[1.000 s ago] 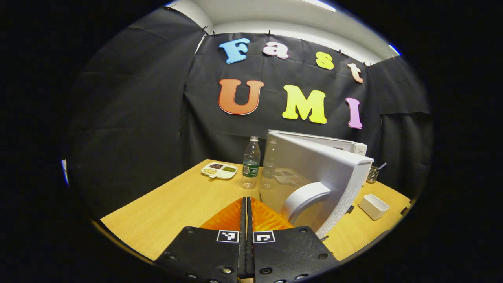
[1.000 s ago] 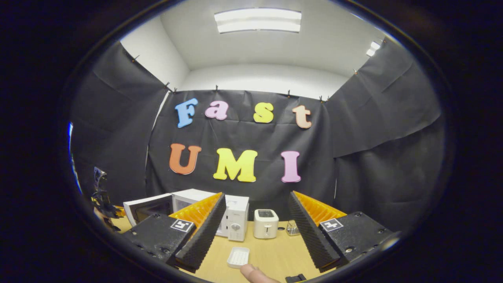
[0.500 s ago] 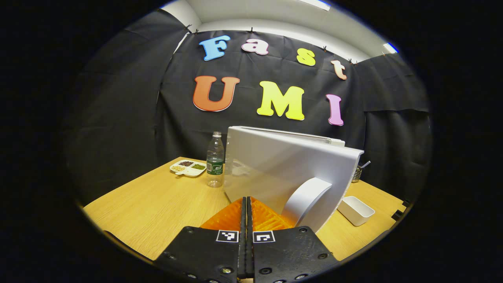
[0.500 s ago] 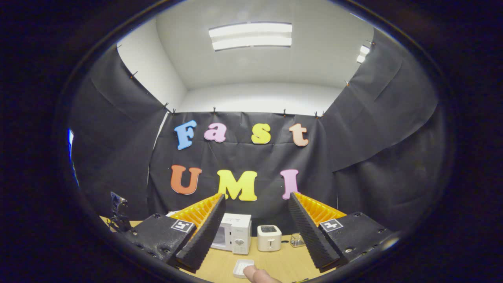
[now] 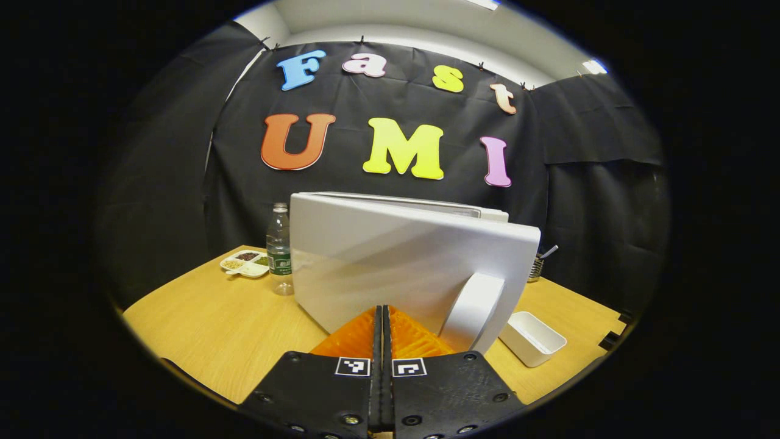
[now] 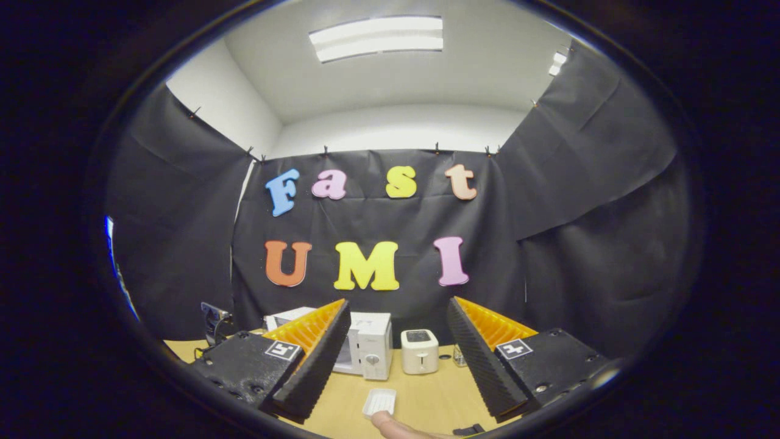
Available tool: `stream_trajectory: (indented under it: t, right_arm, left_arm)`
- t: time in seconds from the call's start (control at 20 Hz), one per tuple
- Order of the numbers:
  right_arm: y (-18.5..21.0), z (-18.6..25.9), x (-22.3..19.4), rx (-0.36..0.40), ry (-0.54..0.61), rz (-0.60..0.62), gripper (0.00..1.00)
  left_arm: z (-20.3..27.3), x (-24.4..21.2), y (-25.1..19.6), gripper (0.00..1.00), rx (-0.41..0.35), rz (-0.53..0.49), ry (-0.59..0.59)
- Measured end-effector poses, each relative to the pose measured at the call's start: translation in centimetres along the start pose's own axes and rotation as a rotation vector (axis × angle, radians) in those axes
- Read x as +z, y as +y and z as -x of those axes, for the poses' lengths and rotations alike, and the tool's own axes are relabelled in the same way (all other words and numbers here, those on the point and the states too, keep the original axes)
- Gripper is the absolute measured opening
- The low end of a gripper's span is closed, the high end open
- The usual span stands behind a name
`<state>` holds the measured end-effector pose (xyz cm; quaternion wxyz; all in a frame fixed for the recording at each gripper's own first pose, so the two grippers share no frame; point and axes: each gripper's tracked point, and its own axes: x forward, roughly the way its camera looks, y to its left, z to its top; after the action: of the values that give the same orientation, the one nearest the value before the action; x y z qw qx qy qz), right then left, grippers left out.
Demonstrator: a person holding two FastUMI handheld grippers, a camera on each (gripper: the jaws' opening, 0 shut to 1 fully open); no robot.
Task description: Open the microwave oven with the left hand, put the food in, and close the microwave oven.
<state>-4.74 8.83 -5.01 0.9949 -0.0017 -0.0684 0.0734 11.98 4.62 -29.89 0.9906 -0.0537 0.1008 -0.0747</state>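
The white microwave [image 5: 426,210] stands on the wooden table [image 5: 231,329] with its door [image 5: 390,262] partly swung out, the outer face toward me. My left gripper [image 5: 382,310] is shut with nothing between its fingers, its tips right at the door's lower face beside the curved handle [image 5: 472,311]. The inside of the oven is hidden behind the door. In the right gripper view the microwave [image 6: 372,347] is small and far off. My right gripper [image 6: 397,301] is open and holds nothing, raised well back from the table.
A water bottle [image 5: 280,250] and a divided snack dish [image 5: 245,264] stand left of the microwave. A white rectangular tray [image 5: 533,338] lies to its right, near a metal utensil holder [image 5: 536,265]. A toaster [image 6: 419,352] stands beside the microwave. A person's fingertip [image 6: 390,424] shows at the bottom.
The microwave door has swung toward shut, turning its face more squarely to my left gripper, which followed it. The right gripper tilted up, then back down, staying open.
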Motion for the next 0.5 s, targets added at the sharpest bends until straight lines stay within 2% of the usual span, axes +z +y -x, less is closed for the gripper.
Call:
stream_trajectory:
  t: [0.05, 0.1, 0.15, 0.2, 0.25, 0.3, 0.35, 0.45, 0.5]
  right_arm:
    - [-0.7, -0.5, -0.2, -0.012, 0.008, 0.0, 1.0]
    - [-1.0, -1.0, -0.3, -0.015, 0.012, 0.001, 0.92]
    - [-1.5, -1.5, -0.6, -0.021, 0.019, 0.004, 1.0]
    - [-2.2, -2.0, -0.9, -0.028, 0.024, 0.002, 1.0]
    - [-2.8, -2.5, -1.1, -0.034, 0.029, 0.0, 0.92]
    - [-3.4, -2.9, -1.4, -0.039, 0.032, -0.004, 0.92]
    - [-3.9, -3.4, -1.7, -0.046, 0.038, -0.007, 1.0]
    - [-5.2, -4.6, -2.4, -0.061, 0.045, -0.006, 1.0]
    - [-5.9, -5.1, -2.9, -0.069, 0.051, -0.003, 0.92]
  left_arm:
    - [-0.6, -0.1, -0.4, 0.0, -0.004, 0.003, 0.006]
    - [-1.3, -0.2, -0.8, 0.0, -0.003, 0.002, 0.011]
    - [-2.0, -0.4, -1.2, 0.0, -0.005, 0.004, 0.015]
    - [-2.3, -0.4, -1.3, 0.0, 0.003, 0.0, 0.016]
    - [-3.0, -0.1, -1.6, 0.0, 0.001, -0.005, 0.006]
    - [-3.8, -0.1, -2.2, 0.0, -0.014, 0.004, 0.004]
    - [-4.6, -0.1, -2.6, 0.0, -0.025, 0.017, 0.011]
    - [-6.0, 0.0, -2.8, 0.0, -0.023, 0.028, 0.006]
    - [-6.7, 0.3, -3.3, 0.0, -0.03, 0.028, -0.001]
